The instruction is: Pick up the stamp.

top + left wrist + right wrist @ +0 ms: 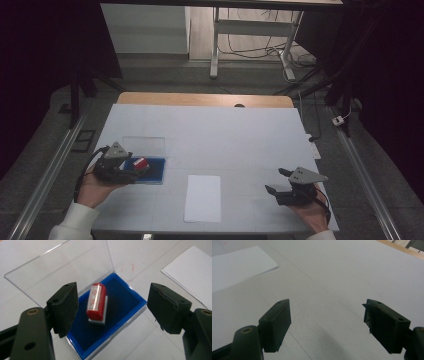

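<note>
A red stamp (96, 302) with a white base lies on its side on the dark pad of a blue case (131, 288). The case's clear lid (62, 270) is folded back flat on the table. My left gripper (112, 297) is open, one jaw on each side of the stamp, neither touching it. From above, the left gripper (133, 168) sits at the case's (156, 173) left end, by the stamp (141, 163). My right gripper (277, 181) stands open at the table's right, with only bare table between the jaws of the right gripper (327, 315).
A white sheet of paper (202, 198) lies near the front edge between the two hands, also in the left gripper view (192, 270) and the right gripper view (237, 265). The white table cover ends at a wooden strip (205, 99) at the back.
</note>
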{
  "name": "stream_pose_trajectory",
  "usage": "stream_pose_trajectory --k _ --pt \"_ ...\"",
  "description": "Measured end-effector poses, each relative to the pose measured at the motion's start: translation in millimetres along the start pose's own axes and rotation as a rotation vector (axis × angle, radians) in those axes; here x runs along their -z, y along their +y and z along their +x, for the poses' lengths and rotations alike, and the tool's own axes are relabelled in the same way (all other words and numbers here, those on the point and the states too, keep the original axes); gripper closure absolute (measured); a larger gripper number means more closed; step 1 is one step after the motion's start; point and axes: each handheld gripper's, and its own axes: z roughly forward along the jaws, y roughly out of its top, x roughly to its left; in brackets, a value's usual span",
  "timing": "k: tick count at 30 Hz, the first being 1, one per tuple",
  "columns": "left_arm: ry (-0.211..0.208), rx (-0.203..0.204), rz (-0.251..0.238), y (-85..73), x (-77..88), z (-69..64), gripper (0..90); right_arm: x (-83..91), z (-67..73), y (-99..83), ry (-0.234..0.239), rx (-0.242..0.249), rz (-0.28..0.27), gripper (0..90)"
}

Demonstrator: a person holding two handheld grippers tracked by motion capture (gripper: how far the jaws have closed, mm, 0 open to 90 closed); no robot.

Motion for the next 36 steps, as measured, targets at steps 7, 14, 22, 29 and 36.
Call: stream_pose_trajectory --k 7,14,22,29,36 --pt "-0.006 0.001 0.033 2.0 -11.9 9.5 30.4 -1.3 1.2 -0.3 0.004 0.002 0.005 21.6" --pt "-0.016 0.015 0.056 3.0 -21.5 18.5 33.8 -2.5 1.1 -1.5 0.009 0.007 0.019 21.8" --pt "-0.017 0.01 0.074 3.1 -29.0 22.4 37.6 -3.6 1.2 -2.3 0.011 0.009 0.027 21.9" --pt "-0.039 -0.004 0.097 3.4 -34.5 23.0 48.6 -3.9 1.9 -3.1 0.005 0.02 0.033 22.7" --pt "-0.053 -0.021 0.114 2.9 -36.9 23.9 59.9 -3.2 1.8 -3.3 0.0 0.021 0.035 23.1"
